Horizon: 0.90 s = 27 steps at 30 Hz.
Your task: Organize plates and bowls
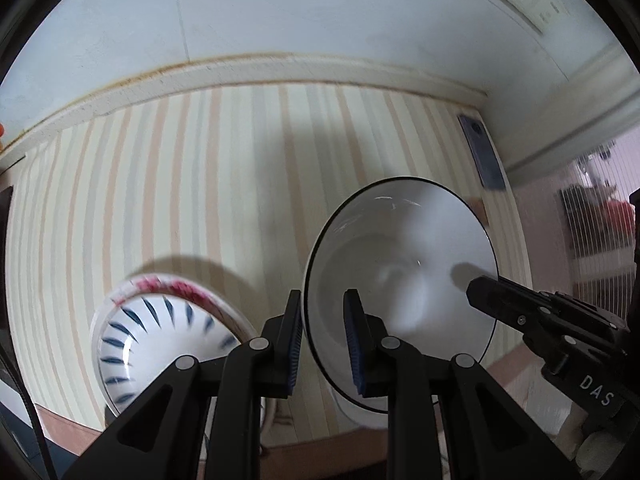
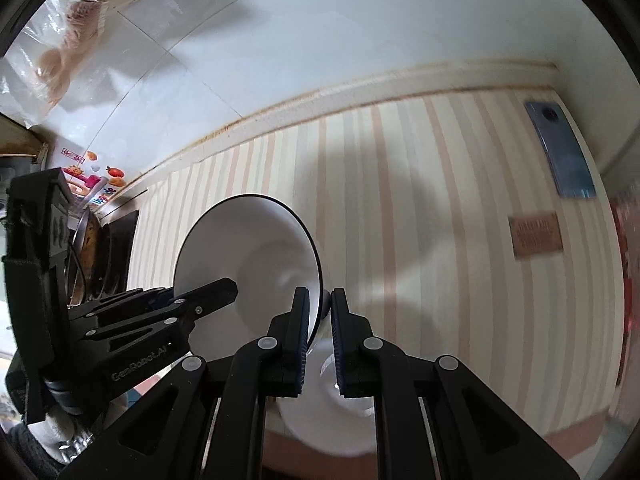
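Note:
A white bowl with a thin dark rim (image 1: 400,264) is held tilted above the striped tablecloth (image 1: 200,184). My left gripper (image 1: 323,312) straddles its left rim, with a gap showing at the pads. My right gripper (image 2: 320,304) is shut on the bowl's rim (image 2: 248,240) on the opposite side, and its finger shows in the left wrist view (image 1: 496,292). A white bowl with blue dashes and a red rim (image 1: 160,328) sits on the table at lower left. Another white dish (image 2: 332,420) lies under the right gripper.
A dark blue phone (image 2: 564,152) lies near the table's far right corner, with a brown card (image 2: 536,234) in front of it. A white tiled wall (image 1: 320,20) backs the table. Pans and clutter (image 2: 92,248) stand at the left.

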Motion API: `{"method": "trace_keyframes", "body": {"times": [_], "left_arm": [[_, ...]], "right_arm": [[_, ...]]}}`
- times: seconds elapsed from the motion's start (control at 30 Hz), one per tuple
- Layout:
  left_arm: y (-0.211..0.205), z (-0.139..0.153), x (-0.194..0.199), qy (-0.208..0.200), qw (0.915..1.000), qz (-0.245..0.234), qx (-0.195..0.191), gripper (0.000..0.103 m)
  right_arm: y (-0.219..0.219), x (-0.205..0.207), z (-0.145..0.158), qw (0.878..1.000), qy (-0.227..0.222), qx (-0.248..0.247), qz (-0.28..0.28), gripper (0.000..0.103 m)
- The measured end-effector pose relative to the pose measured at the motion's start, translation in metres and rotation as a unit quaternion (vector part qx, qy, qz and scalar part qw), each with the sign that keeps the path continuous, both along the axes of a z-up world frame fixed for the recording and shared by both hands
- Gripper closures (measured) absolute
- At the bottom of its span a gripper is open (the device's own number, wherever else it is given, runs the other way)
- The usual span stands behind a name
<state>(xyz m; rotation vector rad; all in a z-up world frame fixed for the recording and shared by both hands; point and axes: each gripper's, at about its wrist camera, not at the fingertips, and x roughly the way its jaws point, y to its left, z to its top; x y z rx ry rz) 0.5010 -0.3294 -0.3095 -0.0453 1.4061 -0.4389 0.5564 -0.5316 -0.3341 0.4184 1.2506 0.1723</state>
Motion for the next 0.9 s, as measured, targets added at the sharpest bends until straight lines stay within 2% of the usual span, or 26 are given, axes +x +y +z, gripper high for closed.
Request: {"method": "trace_keyframes", "body": {"times": [0.3,0.57,0.9], "left_arm": [[-0.023,-0.016,-0.033,0.022,0.9989,-0.039,0.017,0.085],[-0.027,-0.027,-0.050,0.034,0.9971,-0.055,0.039,0.085],[-0.032,-0.037,-0.058,0.039,0.9964,-0.050,0.056,0.085]], "right_arm": [[-0.015,-0.058,-0.018,0.999,0.031,-0.001,-0.024,0.091],[-0.021,-0.074,-0.042,0.998,0.055,0.009,-0.028,0.091],[-0.024,-0.083,-0.061,0.997,0.077,0.020,-0.021,0.091]]}}
